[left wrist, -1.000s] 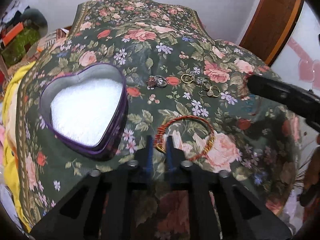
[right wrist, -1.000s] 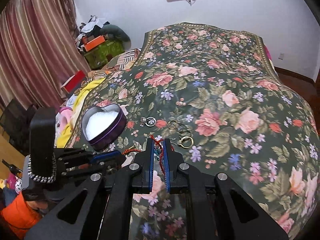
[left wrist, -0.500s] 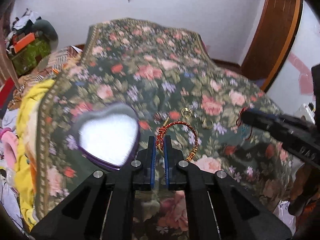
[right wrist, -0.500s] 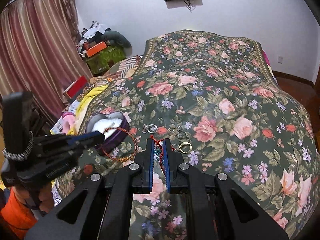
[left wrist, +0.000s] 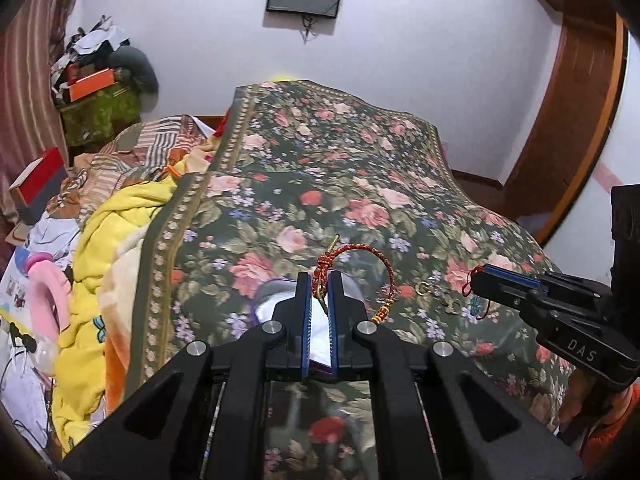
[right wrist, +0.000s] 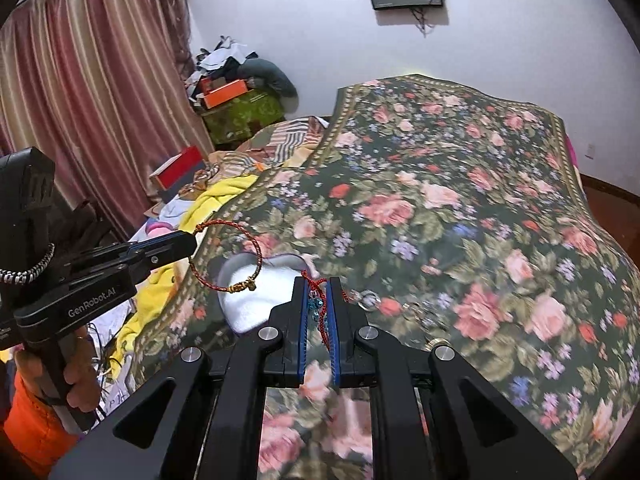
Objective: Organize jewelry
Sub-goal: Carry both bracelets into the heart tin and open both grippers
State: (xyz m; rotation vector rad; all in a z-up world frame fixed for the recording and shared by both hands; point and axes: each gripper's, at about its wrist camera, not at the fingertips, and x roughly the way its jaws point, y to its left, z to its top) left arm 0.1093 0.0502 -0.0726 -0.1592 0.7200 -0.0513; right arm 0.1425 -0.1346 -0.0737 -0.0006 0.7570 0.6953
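Note:
My left gripper (left wrist: 319, 284) is shut on a red and gold braided bracelet (left wrist: 376, 264) and holds it in the air above the heart-shaped box (right wrist: 260, 292), which has a white lining. The bracelet also shows in the right wrist view (right wrist: 228, 256), hanging from the left gripper (right wrist: 188, 242). My right gripper (right wrist: 318, 292) is shut on a red cord with blue beads (right wrist: 320, 308), held above the floral bedspread (right wrist: 460, 220). It also shows in the left wrist view (left wrist: 480, 276). The box is mostly hidden behind my left fingers (left wrist: 304, 312).
Gold rings (left wrist: 422, 289) and small earrings (right wrist: 370, 299) lie on the bedspread right of the box. A yellow blanket (left wrist: 104, 264) and piled clothes lie at the bed's left edge. Curtains, boxes and a wall screen stand beyond.
My left gripper has lifted the bracelet off the bedspread and carried it left over the heart box. My right gripper has risen a little with the red cord.

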